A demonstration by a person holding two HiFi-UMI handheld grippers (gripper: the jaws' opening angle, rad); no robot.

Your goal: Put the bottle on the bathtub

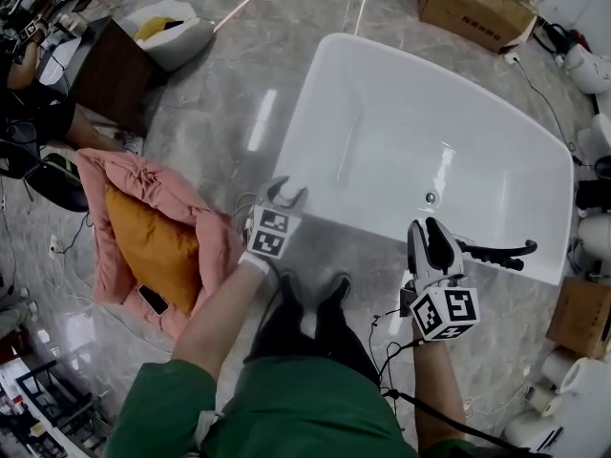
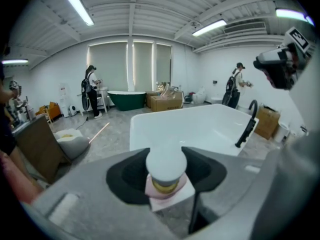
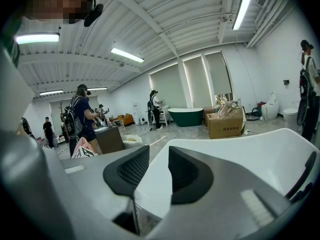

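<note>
The left hand-held gripper [image 1: 285,195] is at the bathtub's [image 1: 420,132] near-left corner, pointing down towards the rim. Its jaws stand only slightly apart, with the bottle [image 2: 166,174] upright between them: white cap on top, a gold collar under it, a pale pink body below. The pads sit close against the cap's sides, and to my eye they bracket it more than they squeeze it. I cannot tell whether the bottle's base is flat on the rim, because the jaws hide it.

The right hand-held gripper [image 3: 159,156] hovers at the bathtub's near edge, towards its right end, just beside the black faucet [image 1: 496,253]. There is a narrow gap between its jaws and nothing in it.

This looks like the letting-go stage, and that needs care. The base should be fully on the rim, set in from the outer edge so the bottle cannot tip to the floor [image 1: 220,93] or slide into the basin. Then the jaws ought to spread evenly, enough for both pads to clear the cap. After that the gripper should back straight out along its own line, not lift or swing sideways. A tall bottle with a wide cap topples easily if one pad drags on it. The right gripper has no part in this and is best held clear of the faucet.
</note>
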